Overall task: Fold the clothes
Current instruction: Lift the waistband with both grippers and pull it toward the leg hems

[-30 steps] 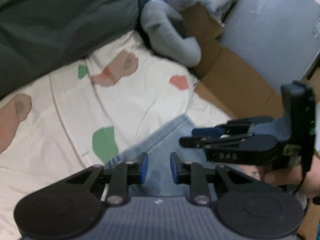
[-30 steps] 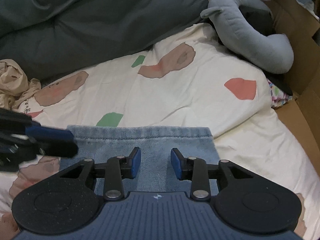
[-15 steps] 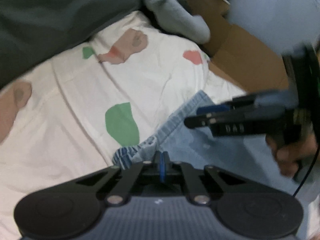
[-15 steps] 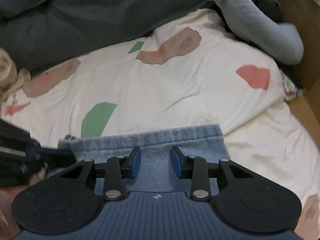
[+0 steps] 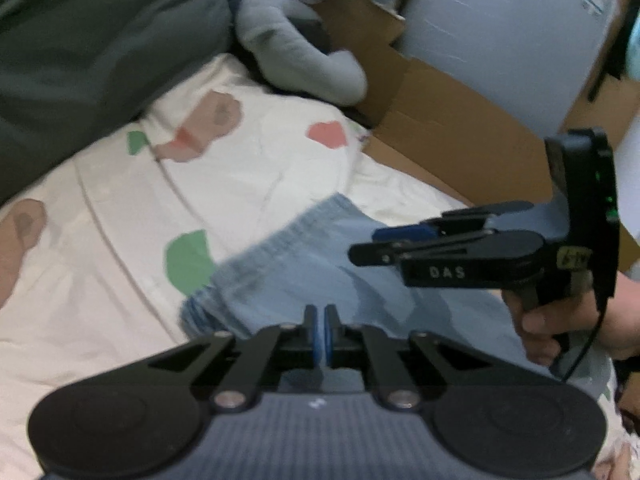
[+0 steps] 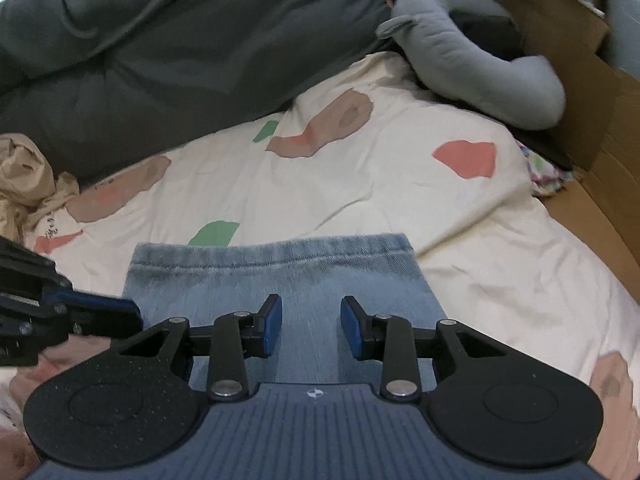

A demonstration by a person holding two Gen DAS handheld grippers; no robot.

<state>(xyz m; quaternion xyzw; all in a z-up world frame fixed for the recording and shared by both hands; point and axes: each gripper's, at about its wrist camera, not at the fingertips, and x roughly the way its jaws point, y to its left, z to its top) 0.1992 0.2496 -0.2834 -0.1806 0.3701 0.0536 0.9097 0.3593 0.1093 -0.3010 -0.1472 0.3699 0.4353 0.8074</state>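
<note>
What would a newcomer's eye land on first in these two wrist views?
Probably the light-blue denim garment lying flat on the cream bedsheet with its coloured blotches, right below both tools. Next, the left gripper with its pads pressed together at the denim's edge, while the right gripper hangs open over the cloth. Behind, a dark grey duvet and a grey plush toy fill the far side.

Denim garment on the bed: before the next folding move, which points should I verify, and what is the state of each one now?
1. Left gripper shut: ok.
2. Denim garment pinched in the left gripper: cannot tell.
3. Right gripper holding the denim garment: not ok, it is open above the cloth.
4. Far hem lying flat and straight: ok.
5. Crumpled beige cloth apart from the denim garment: ok.
</note>
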